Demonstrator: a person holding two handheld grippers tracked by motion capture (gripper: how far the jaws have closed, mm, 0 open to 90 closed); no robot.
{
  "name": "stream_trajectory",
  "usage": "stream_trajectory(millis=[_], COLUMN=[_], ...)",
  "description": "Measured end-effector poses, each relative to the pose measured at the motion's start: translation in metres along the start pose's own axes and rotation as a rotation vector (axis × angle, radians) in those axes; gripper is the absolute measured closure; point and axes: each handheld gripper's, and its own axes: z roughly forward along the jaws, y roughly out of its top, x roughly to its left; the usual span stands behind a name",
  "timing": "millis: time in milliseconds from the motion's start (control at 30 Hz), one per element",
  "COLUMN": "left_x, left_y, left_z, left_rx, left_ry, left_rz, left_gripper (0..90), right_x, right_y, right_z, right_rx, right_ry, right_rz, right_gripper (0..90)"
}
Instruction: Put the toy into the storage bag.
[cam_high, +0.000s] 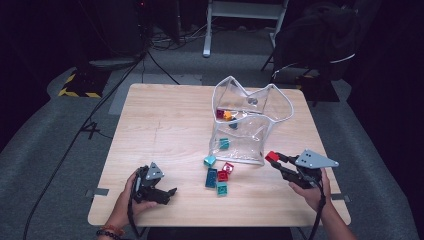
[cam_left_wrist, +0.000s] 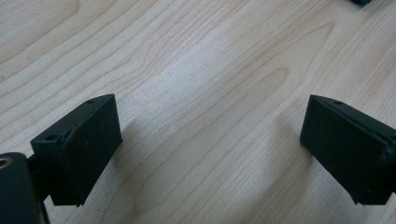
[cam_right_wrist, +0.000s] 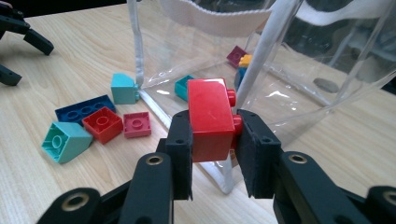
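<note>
My right gripper (cam_right_wrist: 212, 140) is shut on a red brick (cam_right_wrist: 209, 116), held above the table just in front of the clear plastic bag (cam_right_wrist: 289, 74). In the high view the red brick (cam_high: 271, 157) hangs at the bag's (cam_high: 250, 120) near right corner, with the right gripper (cam_high: 278, 161) behind it. Inside the bag lie a few bricks: maroon (cam_high: 220, 113), orange (cam_high: 227, 115) and teal (cam_high: 224, 143). My left gripper (cam_left_wrist: 210, 140) rests open over bare wood; it sits at the near left of the table (cam_high: 170, 192).
Loose bricks lie in front of the bag: a teal sloped one (cam_right_wrist: 65, 140), a red one (cam_right_wrist: 102, 123), a pink one (cam_right_wrist: 137, 124), a dark blue long one (cam_right_wrist: 84, 109) and a light teal one (cam_right_wrist: 123, 87). A chair (cam_high: 320, 40) and cables stand beyond the table (cam_high: 165, 120).
</note>
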Motion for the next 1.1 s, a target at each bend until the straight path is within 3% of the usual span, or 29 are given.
stream_trajectory(millis=[1100], left_x=[0.000], left_y=[0.000], left_z=[0.000], left_rx=[0.000], left_ry=[0.000], left_rz=[0.000], left_gripper=[5.6], right_x=[-0.018], right_y=[0.059], right_z=[-0.045], right_rx=[-0.120], right_ry=[-0.049], right_rz=[-0.038], right_gripper=[68.0])
